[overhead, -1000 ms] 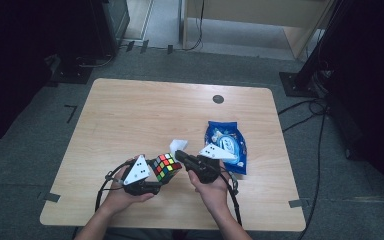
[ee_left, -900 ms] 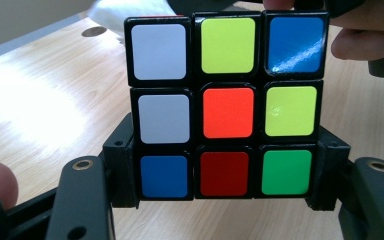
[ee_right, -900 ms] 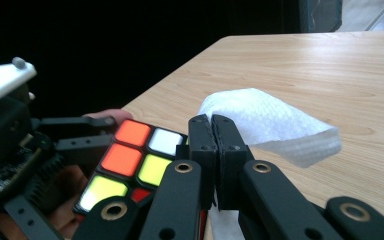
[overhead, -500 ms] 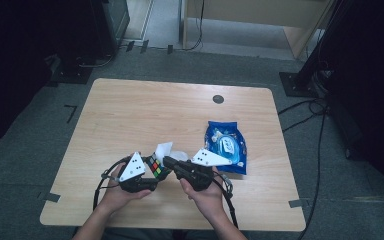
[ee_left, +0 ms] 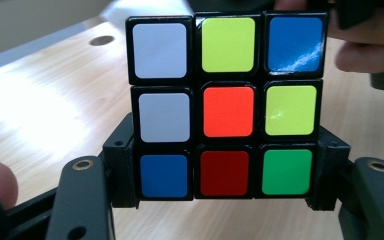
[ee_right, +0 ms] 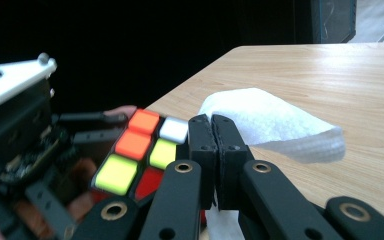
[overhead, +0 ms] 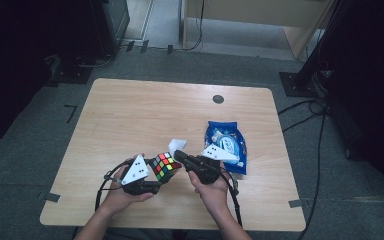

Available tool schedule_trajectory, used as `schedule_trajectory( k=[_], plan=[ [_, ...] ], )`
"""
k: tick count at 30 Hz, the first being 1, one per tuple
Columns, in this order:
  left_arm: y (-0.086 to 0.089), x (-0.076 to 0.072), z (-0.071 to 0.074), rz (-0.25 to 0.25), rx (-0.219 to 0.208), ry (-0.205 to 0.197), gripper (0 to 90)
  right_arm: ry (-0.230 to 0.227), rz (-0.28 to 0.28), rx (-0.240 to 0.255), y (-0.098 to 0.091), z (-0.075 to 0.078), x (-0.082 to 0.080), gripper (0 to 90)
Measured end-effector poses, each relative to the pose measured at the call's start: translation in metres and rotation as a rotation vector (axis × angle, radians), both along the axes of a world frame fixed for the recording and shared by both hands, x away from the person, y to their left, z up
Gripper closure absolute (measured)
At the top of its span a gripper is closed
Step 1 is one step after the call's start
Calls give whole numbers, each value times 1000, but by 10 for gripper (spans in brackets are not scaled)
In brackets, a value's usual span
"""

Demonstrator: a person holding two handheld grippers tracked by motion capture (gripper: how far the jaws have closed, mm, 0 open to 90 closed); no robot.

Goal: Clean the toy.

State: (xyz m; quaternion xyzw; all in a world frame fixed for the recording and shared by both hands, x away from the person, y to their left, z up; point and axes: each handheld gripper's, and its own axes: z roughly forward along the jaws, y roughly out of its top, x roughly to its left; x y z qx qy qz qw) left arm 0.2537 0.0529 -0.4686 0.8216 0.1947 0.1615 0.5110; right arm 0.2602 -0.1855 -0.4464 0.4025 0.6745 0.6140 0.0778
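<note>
Left claw (overhead: 155,186) clamped on the multicoloured plastic puzzle cube (overhead: 164,165), right claw (overhead: 180,156) pressed together, empty.
Cube held above the near wooden tabletop (overhead: 130,115); right claw's tip sits just right of it, at its upper-right edge.

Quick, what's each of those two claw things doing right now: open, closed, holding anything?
Left gripper: closed on the puzzle cube, gripping its bottom layer.
Right gripper: fingers shut together, a white cloth pinched between them, next to the cube.
</note>
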Motion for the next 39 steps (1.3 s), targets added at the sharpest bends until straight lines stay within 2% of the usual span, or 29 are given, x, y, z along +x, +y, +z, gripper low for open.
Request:
schedule_trajectory(
  k=[5, 6, 11, 16, 18, 20, 21, 22, 25, 26, 27, 30, 31, 32, 34, 35, 36, 39],
  plan=[
    [-7, -1, -4, -8, 24, 12, 341, -20, 41, 7, 7, 4, -5, 897],
    [-6, 0, -5, 2, 28, 9, 341, -28, 68, 4, 13, 7, -10, 897],
    [7, 5, 0, 32, -16, 17, 341, -50, 105, 10, 17, 13, -15, 897],
    [18, 8, 4, 57, -29, 6, 341, -29, 59, -10, 7, 5, -7, 897],
    [23, 10, 6, 66, -61, 10, 341, -11, 19, -32, 1, -1, -2, 898],
    [29, 12, 9, 74, -111, 19, 341, 14, -27, -83, -5, -8, 3, 898],
    [29, 12, 9, 74, -111, 19, 341, 14, -27, -83, -5, -8, 3, 898],
    [32, 13, 10, 91, -111, 14, 341, 46, -66, -81, -13, -17, 8, 898],
    [34, 15, 9, 104, -103, 21, 341, 59, -96, -82, -17, -21, 12, 897],
    [36, 16, 8, 113, -106, 28, 341, 53, -127, -85, -22, -24, 16, 885],
    [36, 16, 9, 116, -106, 27, 341, 54, -136, -86, -23, -25, 17, 878],
    [35, 16, 9, 118, -105, 29, 341, 41, -153, -83, -27, -26, 18, 793],
    [35, 16, 9, 118, -105, 29, 341, 41, -153, -83, -27, -26, 18, 793],
    [34, 17, 7, 120, -99, 34, 341, 18, -160, -60, -28, -22, 17, 744],
    [34, 17, 7, 122, -96, 37, 341, 3, -159, -51, -28, -19, 15, 714],
    [33, 18, 7, 124, -90, 39, 341, -38, -144, -41, -24, -11, 11, 679],
    [33, 18, 7, 125, -91, 42, 341, -55, -128, -37, -23, -9, 10, 667],
    [33, 18, 7, 121, -95, 48, 341, -66, -84, -17, -17, -3, 6, 656]
  ],
)
